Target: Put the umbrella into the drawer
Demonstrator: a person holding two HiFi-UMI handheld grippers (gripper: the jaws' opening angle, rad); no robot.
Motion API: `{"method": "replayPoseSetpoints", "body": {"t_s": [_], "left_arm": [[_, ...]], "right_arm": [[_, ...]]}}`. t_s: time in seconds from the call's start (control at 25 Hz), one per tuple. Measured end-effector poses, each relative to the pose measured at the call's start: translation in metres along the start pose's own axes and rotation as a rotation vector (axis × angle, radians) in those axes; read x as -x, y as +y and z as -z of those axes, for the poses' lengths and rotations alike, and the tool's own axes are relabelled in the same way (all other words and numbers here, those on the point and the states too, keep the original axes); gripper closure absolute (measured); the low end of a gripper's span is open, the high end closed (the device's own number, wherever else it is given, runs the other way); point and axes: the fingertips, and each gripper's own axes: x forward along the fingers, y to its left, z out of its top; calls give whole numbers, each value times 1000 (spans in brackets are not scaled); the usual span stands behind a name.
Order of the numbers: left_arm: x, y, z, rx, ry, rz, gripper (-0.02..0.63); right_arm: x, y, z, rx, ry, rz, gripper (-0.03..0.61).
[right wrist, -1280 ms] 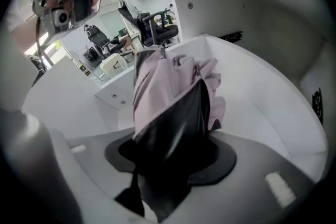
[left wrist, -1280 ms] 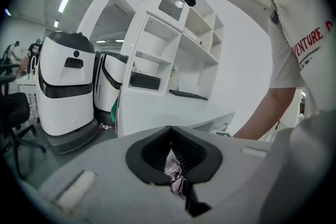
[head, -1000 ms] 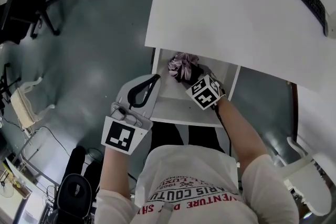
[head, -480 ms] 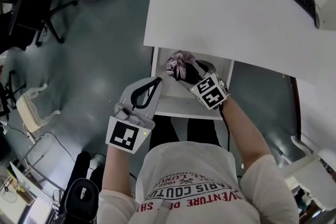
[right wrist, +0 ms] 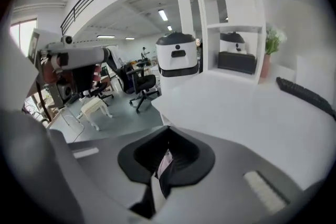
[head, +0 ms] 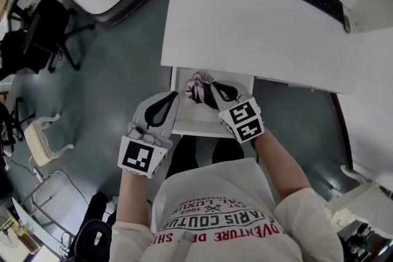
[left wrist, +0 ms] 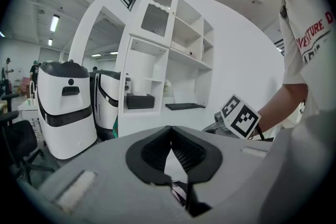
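Seemingly the main part is done. The umbrella [head: 198,88], a crumpled pink bundle, lies inside the open drawer [head: 202,127], toward its eleven o'clock corner, just under the edge of the white counter [head: 245,27].

Our right tongs [head: 215,91] sit at about three o'clock of the umbrella, touching or just beside it. Their pads are pressed together. A sliver of pink cloth shows in the slit below the tips, and we read that as the umbrella seen past them, not a fold pinched between them, though we cannot be certain.

Our left tongs [head: 172,97] hang at nine o'clock of the drawer, over its left rim. They are closed too, with nothing between the pads.

What remains, as we judge it, is to draw both tongs clear and push the drawer in, since it stands pulled out from under the counter. If any cloth is caught in the right tongs, it would have to be freed first.
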Motion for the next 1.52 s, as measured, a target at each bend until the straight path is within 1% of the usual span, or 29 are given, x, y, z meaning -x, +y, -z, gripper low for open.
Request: {"method": "replayPoseSetpoints", "body": {"t_s": [0.16,0.32,0.44,0.64,0.8,0.96,1.16,1.32,1.52], "left_arm": [[5,-7,-39,-33,-42,21,609],[17,-18,-77,-93,-86,39,609],[25,-23,-102,-120,-116,39,609],[37,-32,-131,-123,-151,60,609],[46,-32,-148,-145,-183,60,609],[50,-29,-160,-135,-211,40,609],[49,-31,-159,-145,-202,61,609],[51,-25,-157,-134,-212,53,609],[51,-18,-153,-131,-211,41,609]], "right_arm": [[44,1,-51,16,-152,30,579],[100,8,-100,96,-324,87,578],[135,11,-130,137,-418,142,578],[177,10,-155,148,-536,219,578],[203,14,-168,143,-613,253,578],[217,15,-173,101,-662,266,578],[219,18,-176,83,-684,277,578],[213,22,-174,74,-677,266,580],[204,22,-168,56,-648,279,579]]}}
